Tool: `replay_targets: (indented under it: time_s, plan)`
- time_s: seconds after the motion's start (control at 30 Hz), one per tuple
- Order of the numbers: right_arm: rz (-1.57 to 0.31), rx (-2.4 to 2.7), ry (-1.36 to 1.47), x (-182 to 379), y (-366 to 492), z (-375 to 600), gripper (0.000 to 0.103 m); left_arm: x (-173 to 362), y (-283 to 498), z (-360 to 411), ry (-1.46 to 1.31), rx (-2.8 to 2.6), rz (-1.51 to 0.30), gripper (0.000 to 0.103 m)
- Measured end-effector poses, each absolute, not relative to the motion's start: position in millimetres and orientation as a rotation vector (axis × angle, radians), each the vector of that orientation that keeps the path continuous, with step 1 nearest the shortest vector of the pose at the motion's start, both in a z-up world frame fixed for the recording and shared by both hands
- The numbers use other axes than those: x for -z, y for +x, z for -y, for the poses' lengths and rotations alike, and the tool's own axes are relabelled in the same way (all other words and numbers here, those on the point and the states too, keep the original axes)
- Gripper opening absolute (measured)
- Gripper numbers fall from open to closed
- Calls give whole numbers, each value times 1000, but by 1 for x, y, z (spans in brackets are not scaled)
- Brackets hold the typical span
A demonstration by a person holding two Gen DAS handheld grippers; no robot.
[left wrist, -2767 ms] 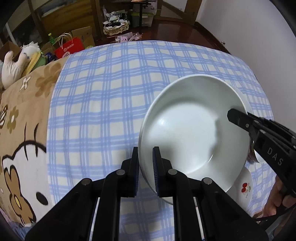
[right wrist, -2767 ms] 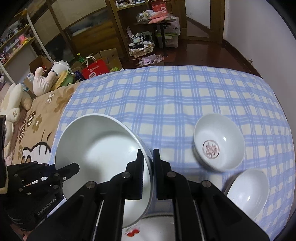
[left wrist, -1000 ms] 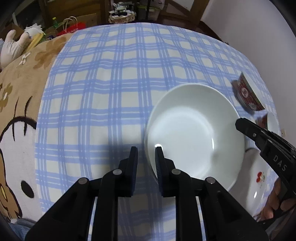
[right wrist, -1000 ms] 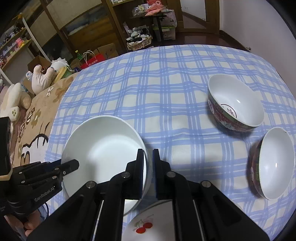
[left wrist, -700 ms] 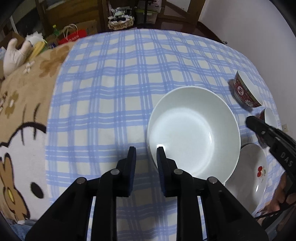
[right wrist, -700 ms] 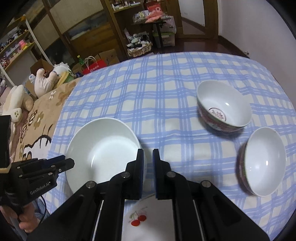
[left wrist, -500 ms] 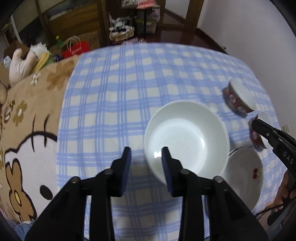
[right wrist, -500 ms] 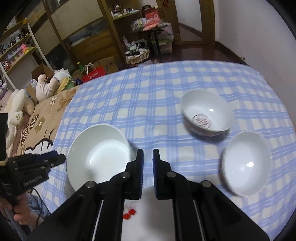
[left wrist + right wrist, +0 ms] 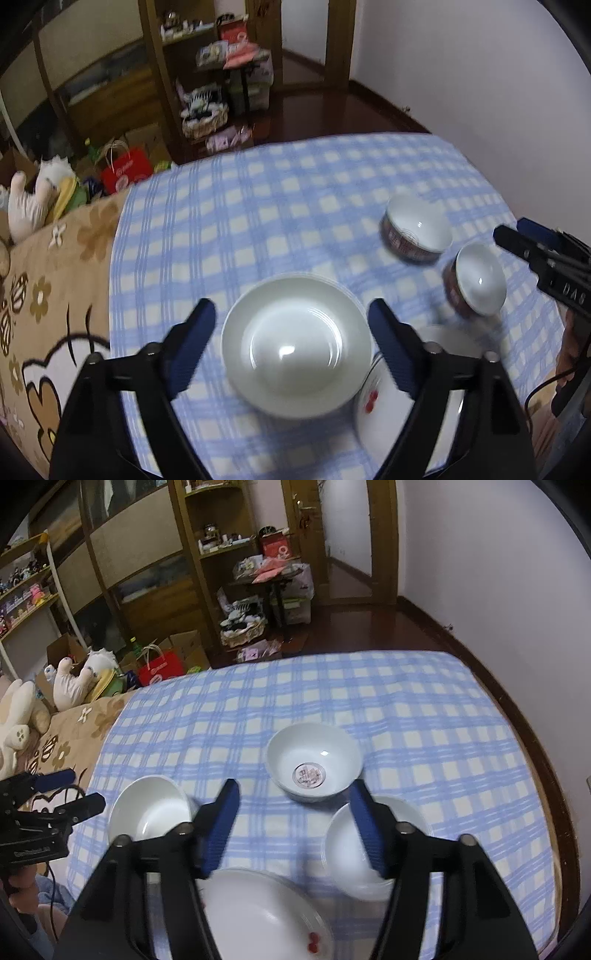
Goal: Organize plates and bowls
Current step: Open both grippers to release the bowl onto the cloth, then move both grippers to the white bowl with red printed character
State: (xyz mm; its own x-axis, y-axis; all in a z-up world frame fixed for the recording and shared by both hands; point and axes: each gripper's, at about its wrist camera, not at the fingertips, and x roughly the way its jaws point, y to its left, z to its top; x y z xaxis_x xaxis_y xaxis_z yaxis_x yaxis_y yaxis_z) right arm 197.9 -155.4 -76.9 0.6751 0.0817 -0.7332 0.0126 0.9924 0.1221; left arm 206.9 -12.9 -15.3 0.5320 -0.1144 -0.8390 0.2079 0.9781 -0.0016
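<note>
The left gripper (image 9: pixel 291 332) was held above the blue checked cloth (image 9: pixel 258 229) with its jaws spread wide — they had just been opening — and nothing was pinched between them; the deep white plate (image 9: pixel 295 347) was seen lying on the cloth in the gap between the blue pads (image 9: pixel 192 343), untouched by either. Just beside that plate, at its lower right and partly hidden behind the right-hand finger, a white plate with a red cherry print (image 9: pixel 373 406) was seen on the cloth. Farther right, two patterned bowls were set near each other: one bowl (image 9: pixel 417 232) with a mark in its bottom, and a second bowl (image 9: pixel 476 284) nearer the edge, both somewhat blurred. The right gripper (image 9: pixel 295 819) was likewise parted, its jaws having just been opening, and it held nothing; between its fingers only cloth was seen, with the marked bowl beyond the tips and the second bowl partly behind the right-hand finger. From the right wrist view the deep plate was seen at the left, the cherry plate at the bottom. A brown cartoon blanket (image 9: pixel 44 295) was spread beside the cloth — stuffed toys (image 9: pixel 74 679) and a red bag (image 9: pixel 160 672) lay on the floor beyond.
</note>
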Motion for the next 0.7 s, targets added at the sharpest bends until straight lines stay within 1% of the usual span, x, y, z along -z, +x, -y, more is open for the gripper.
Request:
replay_targets:
  time_s: [0.03, 0.07, 0.1, 0.23, 0.3, 0.43, 0.7]
  plan:
    - [-823, -29, 122, 76, 198, 160, 85, 12, 210, 18, 109, 198, -981, 91]
    - [-814, -17, 128, 74, 199, 165, 92, 9, 212, 22, 111, 207, -975, 92]
    - [-811, -13, 131, 74, 200, 167, 94, 6, 217, 27, 110, 216, -972, 93]
    - [-816, 22, 140, 77, 207, 180, 97, 2, 235, 42, 122, 240, -981, 94]
    - [-812, 30, 138, 80, 209, 188, 100, 3, 241, 50, 135, 257, -982, 94]
    - [-811, 35, 147, 88, 215, 200, 100, 15, 258, 71, 186, 257, -1000, 94]
    - [-837, 22, 200, 111, 238, 225, 100, 46, 289, 98, 168, 289, -1067, 94]
